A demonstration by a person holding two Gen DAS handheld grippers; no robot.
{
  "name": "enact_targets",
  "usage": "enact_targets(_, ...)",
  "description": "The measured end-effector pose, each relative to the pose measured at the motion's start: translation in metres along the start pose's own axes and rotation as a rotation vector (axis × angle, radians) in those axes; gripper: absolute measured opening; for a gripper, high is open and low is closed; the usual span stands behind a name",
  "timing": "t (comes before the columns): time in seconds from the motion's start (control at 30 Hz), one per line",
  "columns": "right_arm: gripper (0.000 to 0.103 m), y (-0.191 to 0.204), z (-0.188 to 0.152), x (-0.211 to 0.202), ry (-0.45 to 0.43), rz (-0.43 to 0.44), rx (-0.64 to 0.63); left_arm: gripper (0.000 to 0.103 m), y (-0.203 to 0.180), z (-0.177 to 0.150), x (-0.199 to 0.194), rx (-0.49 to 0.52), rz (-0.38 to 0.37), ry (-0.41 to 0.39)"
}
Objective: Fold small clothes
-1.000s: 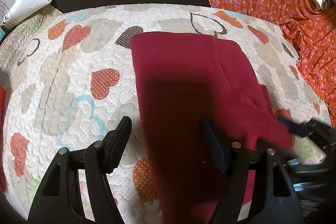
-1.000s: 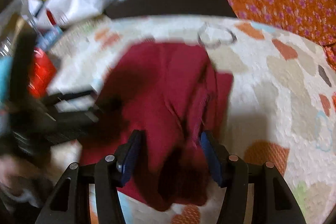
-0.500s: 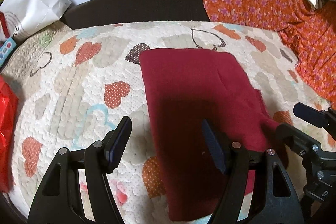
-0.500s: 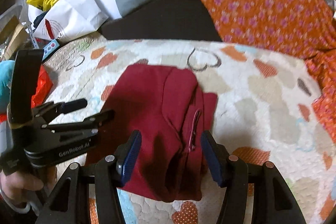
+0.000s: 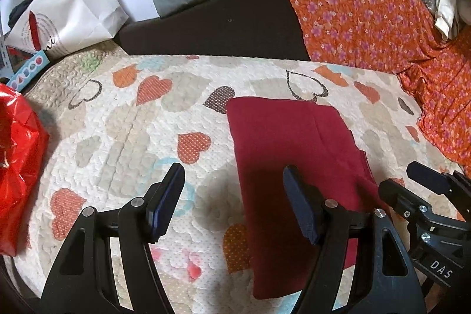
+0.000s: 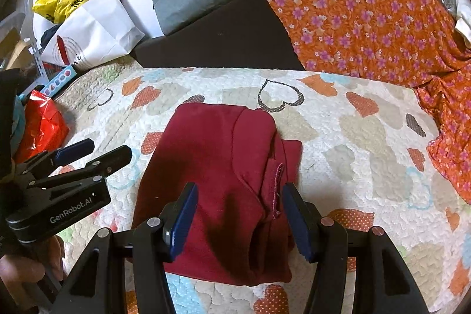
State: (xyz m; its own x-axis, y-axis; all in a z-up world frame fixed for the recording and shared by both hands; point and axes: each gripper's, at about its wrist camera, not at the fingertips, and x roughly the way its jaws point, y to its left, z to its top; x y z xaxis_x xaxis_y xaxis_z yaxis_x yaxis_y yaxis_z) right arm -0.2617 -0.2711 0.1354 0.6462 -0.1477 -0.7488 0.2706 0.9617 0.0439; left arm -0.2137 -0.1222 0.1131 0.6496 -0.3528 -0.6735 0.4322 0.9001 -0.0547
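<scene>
A dark red garment [image 6: 217,175] lies folded on the heart-print quilt [image 5: 123,134], both the left gripper [image 5: 232,202] and right gripper [image 6: 238,219] spread wide, nothing grasped. If another fold is wanted, the loose right-hand edge would best be pinched squarely and laid over evenly.

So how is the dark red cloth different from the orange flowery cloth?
The dark red garment is one plain colour, while the orange floral cloth is covered in purple flowers. The garment lies folded into a neat, compact shape on the heart quilt; the floral cloth is spread out and draped, with loose wrinkles, beside and behind the quilt. It also looks much bigger. Both are soft fabric.
</scene>
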Motion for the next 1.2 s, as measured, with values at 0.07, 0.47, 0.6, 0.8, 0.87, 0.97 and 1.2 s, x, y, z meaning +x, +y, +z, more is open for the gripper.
enact_targets(0.07,0.057,0.000,0.000,0.000,-0.003,0.005,0.007,0.070,0.000,0.000,0.000,0.004,0.007,0.002)
enact_targets(0.47,0.057,-0.005,-0.004,0.005,0.014,0.010,0.028,0.070,-0.007,0.000,0.002,0.025,-0.001,-0.004)
enact_targets(0.6,0.057,-0.005,-0.005,0.007,0.020,0.014,0.036,0.070,-0.011,0.000,0.002,0.062,0.037,-0.017)
enact_targets(0.8,0.057,-0.006,-0.005,0.009,0.026,0.026,0.042,0.070,-0.016,-0.001,0.003,0.086,0.051,-0.013)
enact_targets(0.87,0.057,-0.006,-0.005,0.009,0.025,0.027,0.043,0.070,-0.016,-0.001,0.002,0.089,0.058,-0.014)
enact_targets(0.97,0.057,-0.005,-0.005,0.009,0.027,0.027,0.045,0.070,-0.016,-0.001,0.002,0.083,0.053,-0.014)
enact_targets(1.2,0.057,-0.005,-0.005,0.010,0.030,0.032,0.051,0.070,-0.017,-0.002,0.004,0.086,0.055,-0.006)
